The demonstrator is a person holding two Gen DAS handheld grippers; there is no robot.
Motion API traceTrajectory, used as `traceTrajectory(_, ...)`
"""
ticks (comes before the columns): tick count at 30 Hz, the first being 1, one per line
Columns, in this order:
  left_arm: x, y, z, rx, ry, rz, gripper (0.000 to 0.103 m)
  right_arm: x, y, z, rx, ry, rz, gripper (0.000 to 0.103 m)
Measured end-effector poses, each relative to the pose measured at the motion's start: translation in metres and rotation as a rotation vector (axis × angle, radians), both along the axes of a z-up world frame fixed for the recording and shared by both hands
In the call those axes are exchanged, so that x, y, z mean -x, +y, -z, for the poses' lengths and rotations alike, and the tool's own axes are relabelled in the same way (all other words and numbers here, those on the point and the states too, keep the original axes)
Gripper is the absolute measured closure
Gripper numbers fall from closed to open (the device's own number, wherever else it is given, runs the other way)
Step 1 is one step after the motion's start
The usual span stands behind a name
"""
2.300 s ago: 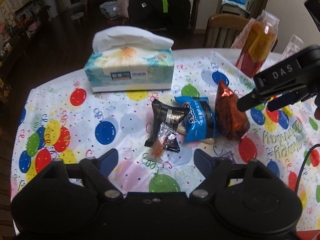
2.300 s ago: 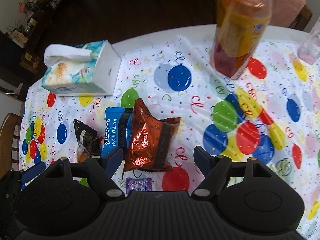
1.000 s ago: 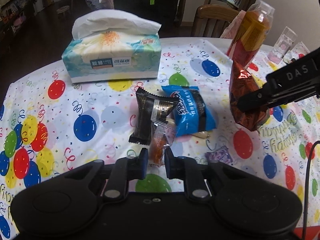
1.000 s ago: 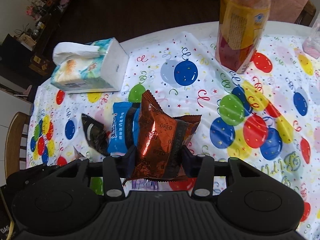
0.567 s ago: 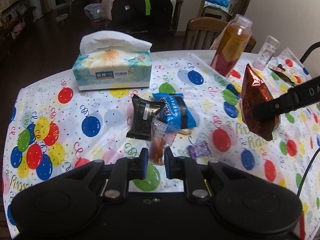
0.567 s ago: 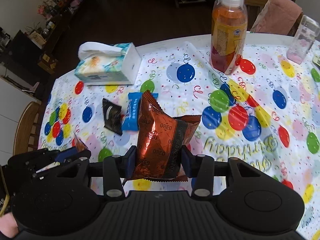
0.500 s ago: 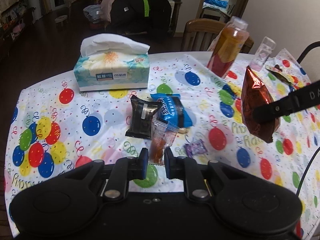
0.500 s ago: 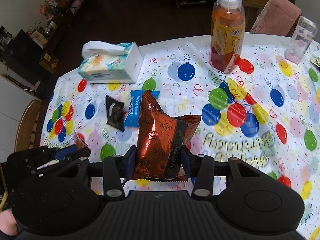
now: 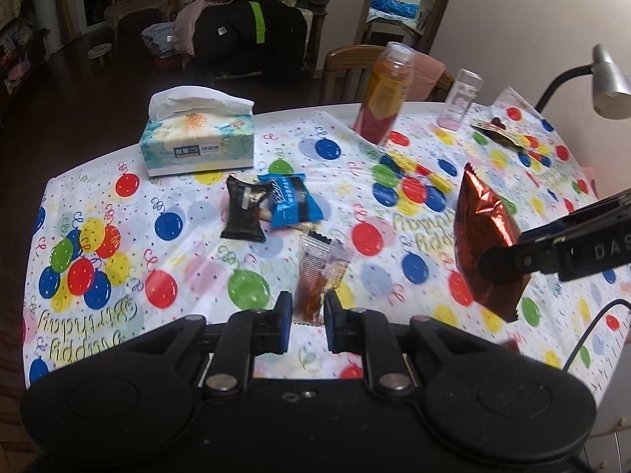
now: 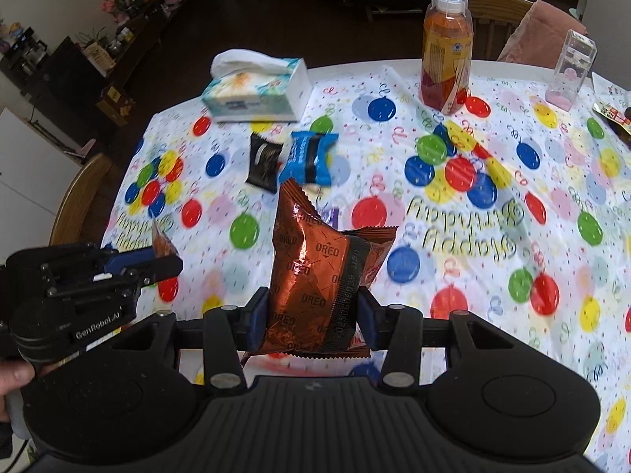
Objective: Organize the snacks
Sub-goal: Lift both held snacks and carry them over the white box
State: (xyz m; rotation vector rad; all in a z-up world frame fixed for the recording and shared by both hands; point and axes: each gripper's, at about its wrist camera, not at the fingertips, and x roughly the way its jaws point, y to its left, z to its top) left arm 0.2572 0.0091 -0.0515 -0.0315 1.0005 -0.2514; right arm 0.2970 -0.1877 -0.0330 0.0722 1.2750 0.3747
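Observation:
My left gripper (image 9: 308, 315) is shut on a small clear packet with an orange-brown snack (image 9: 317, 276), held above the balloon tablecloth (image 9: 177, 244). My right gripper (image 10: 313, 315) is shut on a copper-red Oreo bag (image 10: 315, 272), also lifted off the table; the same bag (image 9: 487, 244) shows at the right of the left wrist view. A black snack packet (image 9: 244, 209) and a blue snack packet (image 9: 292, 201) lie side by side on the cloth. In the right wrist view they are the black packet (image 10: 264, 165) and blue packet (image 10: 309, 157).
A tissue box (image 9: 197, 138) stands at the back left, an orange drink bottle (image 9: 384, 94) and a clear container (image 9: 459, 98) at the back right. Another wrapper (image 9: 499, 136) lies far right. Wooden chairs stand behind the table (image 9: 343, 67) and at its left (image 10: 84, 201).
Both grippers closed on their snacks, then lifted and drew back from the table. The black and blue packets stayed in place.

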Motion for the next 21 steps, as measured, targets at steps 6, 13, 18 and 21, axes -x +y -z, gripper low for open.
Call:
traceTrajectory(6,0.030,-0.005,-0.008,0.007,0.007,0.024,0.090,0.034,0.000,-0.005,0.002,0.003,-0.014,0.058)
traceTrajectory(13,0.061,-0.006,-0.009,0.015,0.018,0.038,0.090,0.068,0.001,-0.003,0.008,0.017,-0.035,0.058)
traceTrajectory(18,0.081,-0.003,-0.003,0.016,0.036,0.039,0.090,0.088,0.003,0.004,0.020,0.032,-0.051,0.058)
traceTrajectory(21,0.091,-0.002,0.001,0.013,0.047,0.047,0.090,0.098,0.003,0.009,0.024,0.039,-0.056,0.058)
